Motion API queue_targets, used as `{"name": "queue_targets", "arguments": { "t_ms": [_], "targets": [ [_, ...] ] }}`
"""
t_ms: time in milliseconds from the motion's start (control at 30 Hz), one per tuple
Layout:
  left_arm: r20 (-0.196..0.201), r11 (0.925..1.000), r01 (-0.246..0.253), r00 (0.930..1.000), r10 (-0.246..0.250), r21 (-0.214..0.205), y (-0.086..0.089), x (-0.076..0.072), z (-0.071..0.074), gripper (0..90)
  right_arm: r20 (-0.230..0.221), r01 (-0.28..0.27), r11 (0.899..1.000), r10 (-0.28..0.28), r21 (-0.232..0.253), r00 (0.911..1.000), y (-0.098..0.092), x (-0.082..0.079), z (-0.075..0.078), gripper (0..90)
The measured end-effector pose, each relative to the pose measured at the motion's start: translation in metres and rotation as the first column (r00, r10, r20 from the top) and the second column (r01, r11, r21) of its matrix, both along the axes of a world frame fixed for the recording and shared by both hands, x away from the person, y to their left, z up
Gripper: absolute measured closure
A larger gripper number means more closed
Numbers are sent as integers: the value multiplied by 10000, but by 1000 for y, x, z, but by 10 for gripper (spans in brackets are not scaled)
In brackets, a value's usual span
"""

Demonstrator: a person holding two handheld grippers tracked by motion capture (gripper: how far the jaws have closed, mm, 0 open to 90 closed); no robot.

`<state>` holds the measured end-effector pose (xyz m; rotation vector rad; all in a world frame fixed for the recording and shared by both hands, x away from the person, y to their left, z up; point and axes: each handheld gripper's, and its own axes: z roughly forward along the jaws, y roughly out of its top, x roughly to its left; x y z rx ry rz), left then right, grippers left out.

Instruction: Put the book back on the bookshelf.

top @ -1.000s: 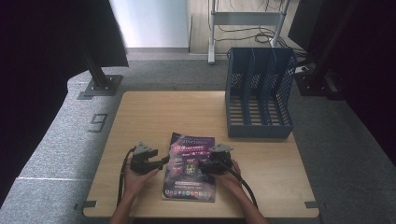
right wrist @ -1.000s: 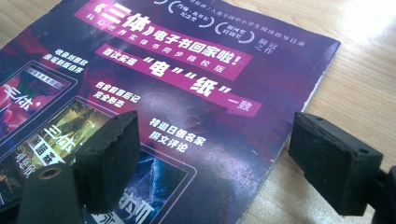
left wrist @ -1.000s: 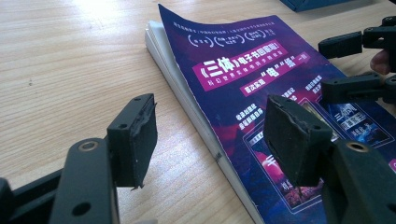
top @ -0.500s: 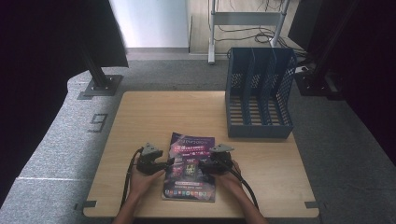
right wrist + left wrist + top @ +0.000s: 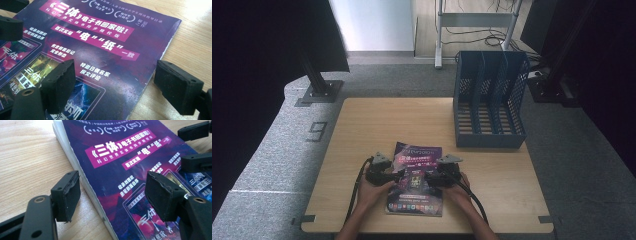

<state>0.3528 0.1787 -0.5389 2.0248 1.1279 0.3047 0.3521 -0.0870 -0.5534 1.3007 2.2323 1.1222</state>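
Your worktop (image 5: 362, 130) has bare wood across the far left and middle; the near edge sits right under your wrists. The blue file rack (image 5: 489, 100) stands at the far right corner, well apart from your hands, its slots holding nothing that I can see.

The magazine (image 5: 416, 177) lies flat near the front edge, between your hands, its far end pointing at the rack.

Your left tongs (image 5: 399, 176) have just been opening and now stand wide. In the left gripper view they straddle the magazine's left edge (image 5: 95, 197), one pad over bare wood, one over the cover, neither pressing on it.

Your right tongs (image 5: 424, 178) are also wide, straddling the magazine's right edge (image 5: 150, 75), one pad over the cover, one over wood. Nothing gripped.
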Motion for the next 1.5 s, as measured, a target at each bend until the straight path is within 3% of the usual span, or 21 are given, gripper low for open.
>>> {"name": "queue_targets", "arguments": {
  "t_ms": [233,367,767,1033,1367,1500],
  "targets": [
    [-87,9999,149,9999,-149,57,-4,1,-4,273,13,15,10000,-15,-4,10000,0,0,0,176],
    [-102,9999,70,9999,-71,-105,-4,2,-4,272,138,-8,10000,10,-91,9999,1,-2,0,180],
    [-237,9999,-133,9996,132,-46,-6,3,-7,251,126,-14,10000,16,-82,9999,1,-2,0,179],
    [-640,9960,-380,9974,329,-813,-1,4,-6,262,119,-23,10000,24,-80,9999,1,-1,0,178],
    [-402,9939,-463,9983,425,-997,-2,0,-1,275,108,-21,10000,22,-72,9999,1,-1,0,178],
    [-205,9892,-313,9994,287,-1429,-1,-3,5,292,96,-20,10000,20,-63,10000,1,-1,0,177]
  ]
}}
